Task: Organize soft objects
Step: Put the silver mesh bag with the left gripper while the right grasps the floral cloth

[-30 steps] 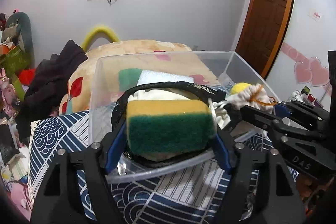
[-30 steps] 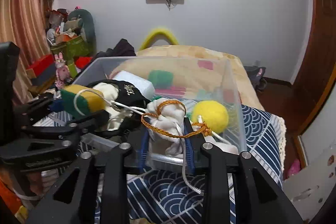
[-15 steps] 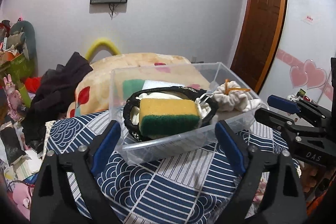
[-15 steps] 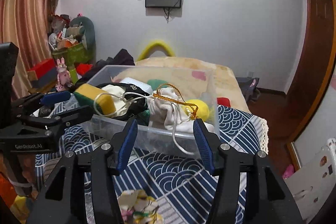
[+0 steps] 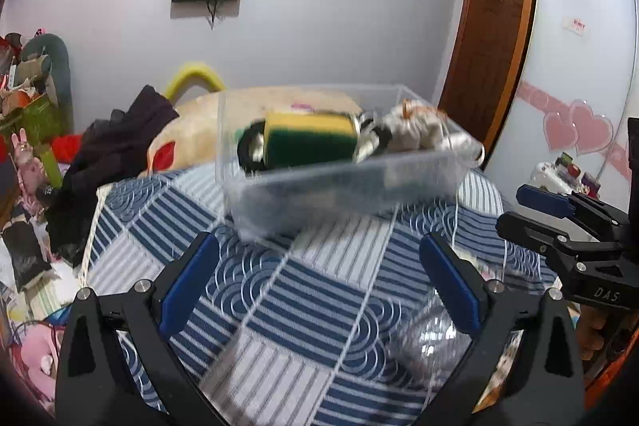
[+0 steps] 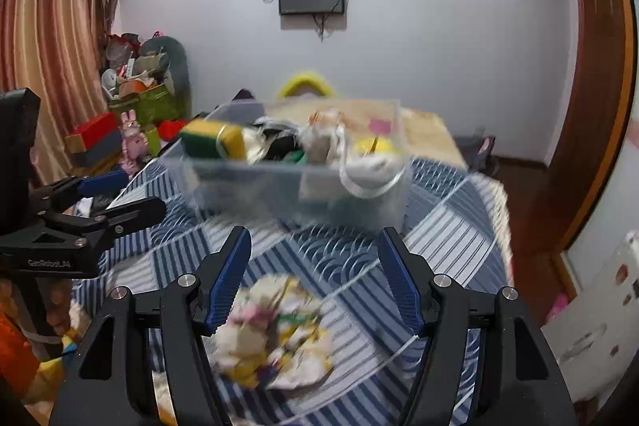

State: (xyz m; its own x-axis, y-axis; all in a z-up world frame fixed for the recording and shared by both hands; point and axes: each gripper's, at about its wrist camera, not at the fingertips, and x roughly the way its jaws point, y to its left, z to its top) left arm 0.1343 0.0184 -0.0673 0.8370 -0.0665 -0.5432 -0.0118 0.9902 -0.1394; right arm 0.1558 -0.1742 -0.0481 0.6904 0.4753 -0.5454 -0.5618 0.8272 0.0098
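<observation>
Resting in clear bin (image 5: 339,186), sponge (image 5: 309,138) beyond left gripper (image 5: 319,286) and right gripper (image 6: 315,282), fingers spread, empty.

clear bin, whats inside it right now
Inside the clear bin: a yellow-green sponge on a black-rimmed item, a white drawstring pouch and a yellow ball. Anything beneath that pile is covered and blurred.

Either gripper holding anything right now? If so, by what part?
Nothing is held. The left gripper and right gripper are both open, short of the clear bin.
</observation>
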